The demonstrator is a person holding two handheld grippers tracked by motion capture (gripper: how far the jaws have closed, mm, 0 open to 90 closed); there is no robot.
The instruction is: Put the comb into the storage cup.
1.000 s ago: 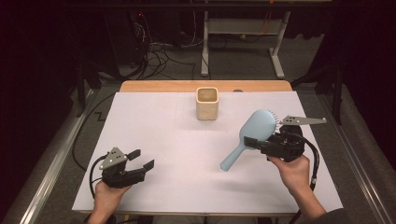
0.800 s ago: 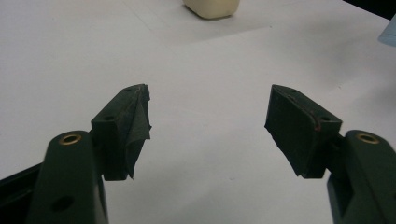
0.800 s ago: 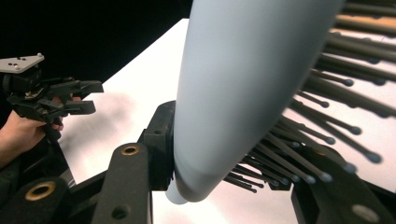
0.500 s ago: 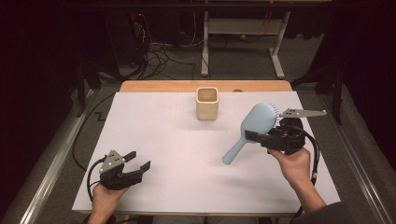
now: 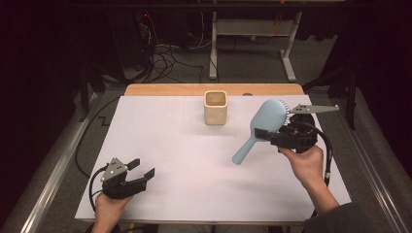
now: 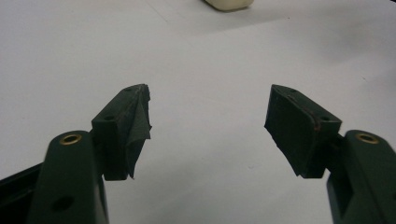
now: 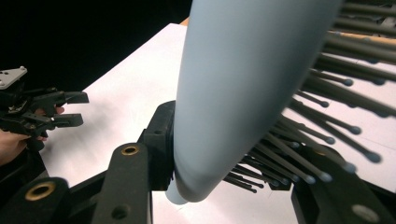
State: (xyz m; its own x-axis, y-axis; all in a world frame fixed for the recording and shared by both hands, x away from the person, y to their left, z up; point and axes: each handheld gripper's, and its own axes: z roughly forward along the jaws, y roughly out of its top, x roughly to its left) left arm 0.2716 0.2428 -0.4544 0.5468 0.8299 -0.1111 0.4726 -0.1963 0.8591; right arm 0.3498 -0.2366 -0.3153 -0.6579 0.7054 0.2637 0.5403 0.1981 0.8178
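Clenched on the light-blue hairbrush (image 5: 260,130), the right gripper (image 5: 285,137) has lifted it just right of the beige cup (image 5: 215,107), likely its destination, while the left gripper (image 5: 130,175) waits released.

left gripper (image 5: 141,171): black, grey plate, black cable | fingers (image 6: 133,123): brass-ringed holes | sleeve (image 5: 335,221): dark

Cup (image 5: 215,107) at table (image 5: 184,160) far centre. Hairbrush (image 5: 262,127) right of cup, in right gripper (image 5: 272,136), off the surface. Left gripper (image 5: 141,171) near left corner.
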